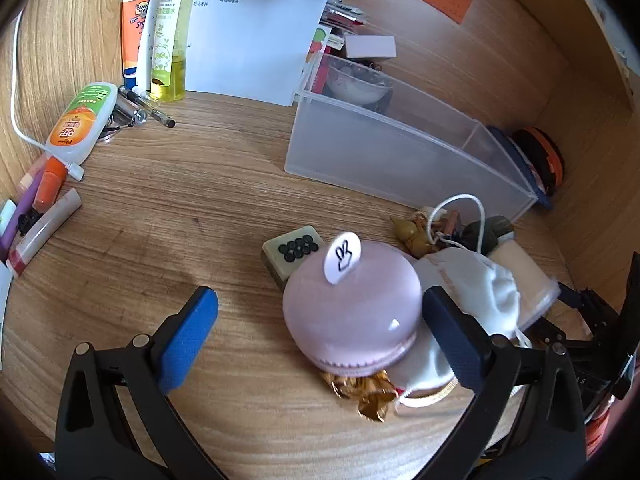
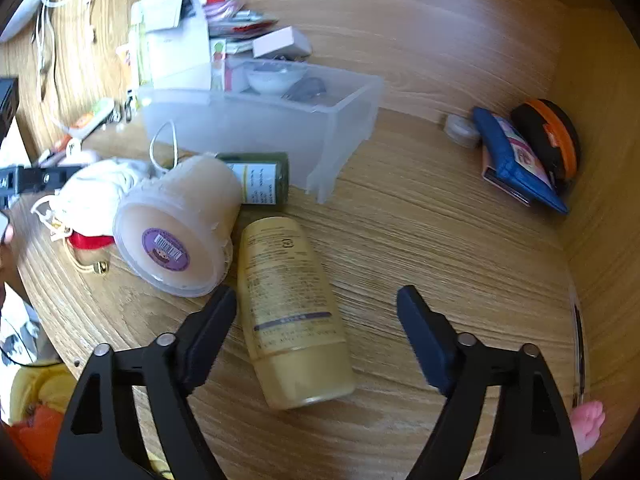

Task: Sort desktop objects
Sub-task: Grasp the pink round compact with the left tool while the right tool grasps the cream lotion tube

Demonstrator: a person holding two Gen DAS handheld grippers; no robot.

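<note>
Two grippers are out over the desk, both tipped downward, and neither has anything clamped. My left gripper (image 1: 320,320) stands spread as wide as it goes, low in the left wrist view, with the pink round case (image 1: 352,308) between its fingers but nearer the right one; the pads do not press it, so I read this as lining up for a grab, not a hold. That case sits on a crumpled gold wrapper (image 1: 368,394) and leans against a white drawstring pouch (image 1: 480,284), which is why I would come in carefully. A mahjong tile (image 1: 292,250) lies just beside it, upper left of the case.

My right gripper (image 2: 316,332) is partly spread at the bottom of its frame, straddling the yellow bottle (image 2: 288,308) that lies on its side. The left finger is close to the bottle and the right one is well apart, so it is not gripped.

Behind both, toward the top centre, the clear plastic bin (image 2: 340,128) stands open and looks like the likely sorting destination; a lidded tub (image 2: 180,224) and a green bottle (image 2: 260,178) lie tipped over in front of it, still unsorted.
</note>
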